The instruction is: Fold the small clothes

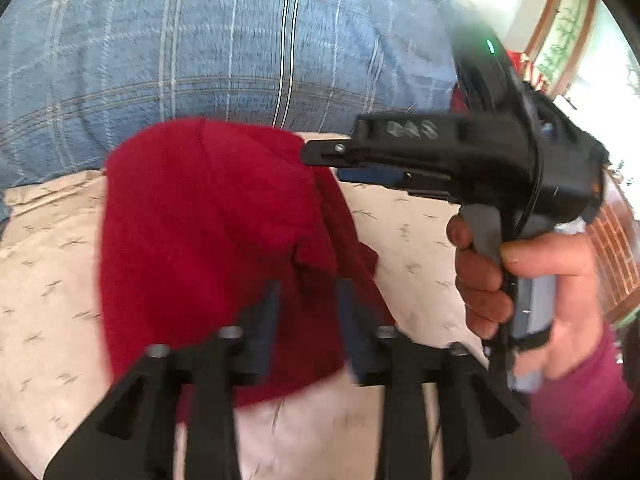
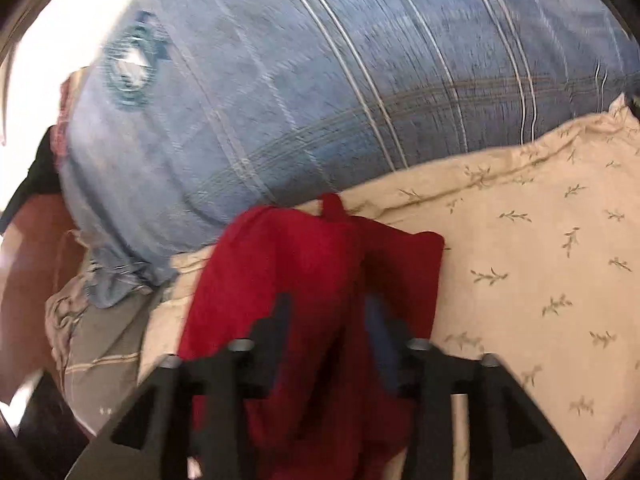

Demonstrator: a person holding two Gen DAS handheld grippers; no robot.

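A small dark red knit garment (image 1: 200,240) hangs bunched between both grippers above a cream cloth with a leaf print (image 1: 48,272). My left gripper (image 1: 308,300) is shut on its lower edge. My right gripper (image 1: 320,152) comes in from the right in the left wrist view and pinches the garment's upper right edge. In the right wrist view the right gripper (image 2: 328,320) is shut on the red garment (image 2: 280,272), which drapes over and between its fingers.
A person in a blue plaid shirt (image 1: 240,40) stands close behind the cloth; the shirt fills the top of the right wrist view (image 2: 320,80). The leaf-print cloth (image 2: 540,260) spreads to the right. A hand (image 1: 540,280) holds the right gripper's handle.
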